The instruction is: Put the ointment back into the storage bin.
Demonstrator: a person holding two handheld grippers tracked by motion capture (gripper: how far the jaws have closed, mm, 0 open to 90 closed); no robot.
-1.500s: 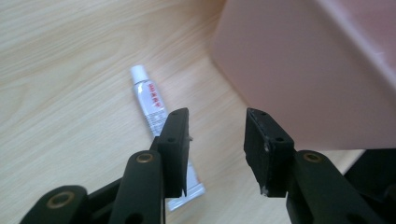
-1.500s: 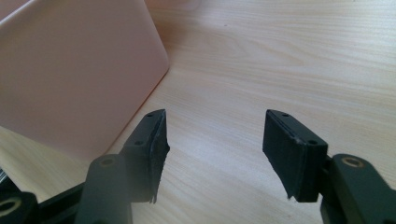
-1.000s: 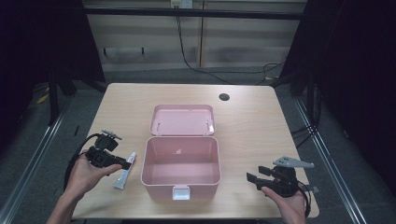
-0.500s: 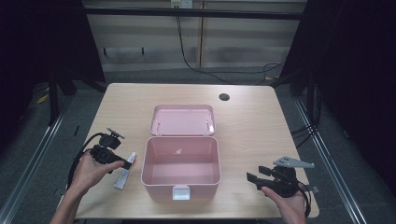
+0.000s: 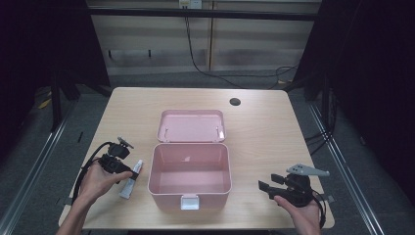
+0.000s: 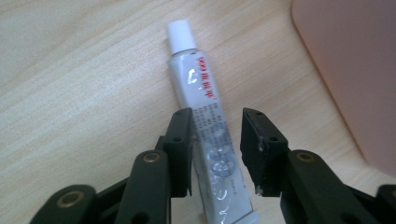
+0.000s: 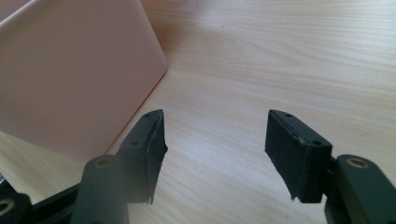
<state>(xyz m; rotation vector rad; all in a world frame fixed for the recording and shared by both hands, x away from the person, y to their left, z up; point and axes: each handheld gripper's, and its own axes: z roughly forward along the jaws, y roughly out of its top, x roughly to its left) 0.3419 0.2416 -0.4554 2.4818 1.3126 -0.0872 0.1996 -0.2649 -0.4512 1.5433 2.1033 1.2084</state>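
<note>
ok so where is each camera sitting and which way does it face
High view: above the person's side, looking forward and down on the table; both forearms, left tongs and right tongs show.
Left gripper view: rides the left tongs, looking down at the tube between its jaws.
Right gripper view: rides the right tongs, facing bare tabletop; its jaws show.
All three show the pink box.
</note>
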